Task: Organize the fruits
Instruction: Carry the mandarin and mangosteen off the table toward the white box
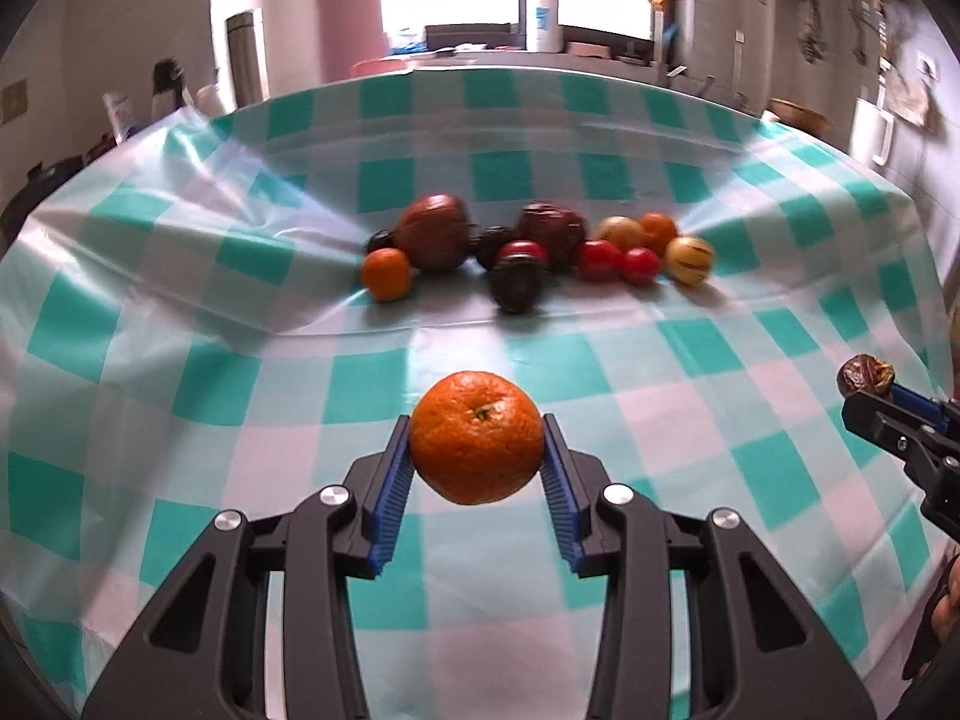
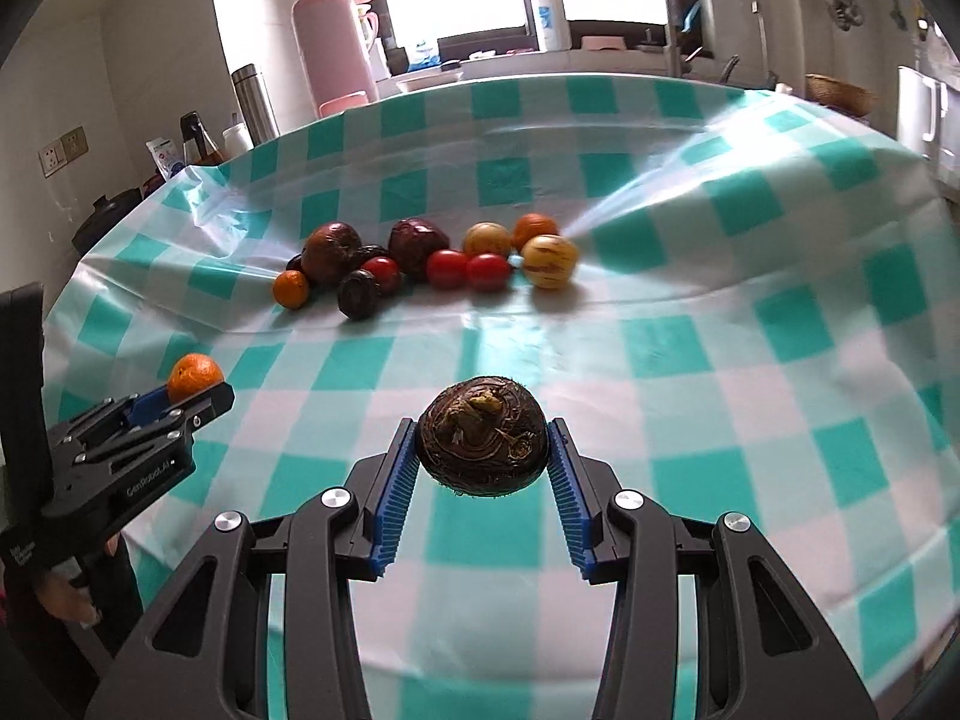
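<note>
1. The left gripper point(image 1: 477, 450) pinches a round, bumpy orange point(image 1: 477, 445) between blue ribbed pads, above the checked cloth point(image 1: 690, 372).
2. The right gripper point(image 2: 483, 447) pinches a rough brown ball point(image 2: 483, 439).
3. The fruit pile point(image 2: 420, 264) sits farther back.

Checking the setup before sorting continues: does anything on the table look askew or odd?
The checked tablecloth is rumpled, with raised creases near its far corners. The fruit pile sits in a loose heap. Nothing looks spilled or damaged.
</note>
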{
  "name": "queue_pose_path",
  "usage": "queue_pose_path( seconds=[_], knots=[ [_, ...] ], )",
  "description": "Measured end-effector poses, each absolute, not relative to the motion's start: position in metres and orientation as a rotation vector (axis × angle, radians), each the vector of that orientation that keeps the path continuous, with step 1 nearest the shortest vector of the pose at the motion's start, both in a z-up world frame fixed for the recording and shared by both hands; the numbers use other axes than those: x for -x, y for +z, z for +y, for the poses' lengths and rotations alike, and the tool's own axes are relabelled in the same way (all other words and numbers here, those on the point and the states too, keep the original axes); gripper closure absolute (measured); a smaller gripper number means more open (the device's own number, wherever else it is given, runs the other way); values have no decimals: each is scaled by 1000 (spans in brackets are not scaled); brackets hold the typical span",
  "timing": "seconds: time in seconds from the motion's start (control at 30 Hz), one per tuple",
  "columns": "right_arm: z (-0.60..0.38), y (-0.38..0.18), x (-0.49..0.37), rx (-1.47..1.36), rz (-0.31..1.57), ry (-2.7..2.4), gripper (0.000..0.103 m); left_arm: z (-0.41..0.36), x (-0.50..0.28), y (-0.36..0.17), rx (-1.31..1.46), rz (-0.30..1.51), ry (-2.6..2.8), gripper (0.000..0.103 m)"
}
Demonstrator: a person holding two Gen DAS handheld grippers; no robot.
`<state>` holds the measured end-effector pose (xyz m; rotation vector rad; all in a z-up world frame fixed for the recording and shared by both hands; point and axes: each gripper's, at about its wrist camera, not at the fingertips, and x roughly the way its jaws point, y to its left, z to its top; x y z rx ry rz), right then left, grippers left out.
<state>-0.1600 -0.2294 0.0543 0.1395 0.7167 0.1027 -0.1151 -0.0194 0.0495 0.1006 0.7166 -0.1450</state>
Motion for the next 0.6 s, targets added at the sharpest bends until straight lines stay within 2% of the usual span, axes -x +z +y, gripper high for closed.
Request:
queue_pose_path(
  seconds=[0.6],
  knots=[
    [-342, 35, 279, -168, 694, -94, 60, -145, 193, 56, -352, 655, -428, 62]
  ],
)
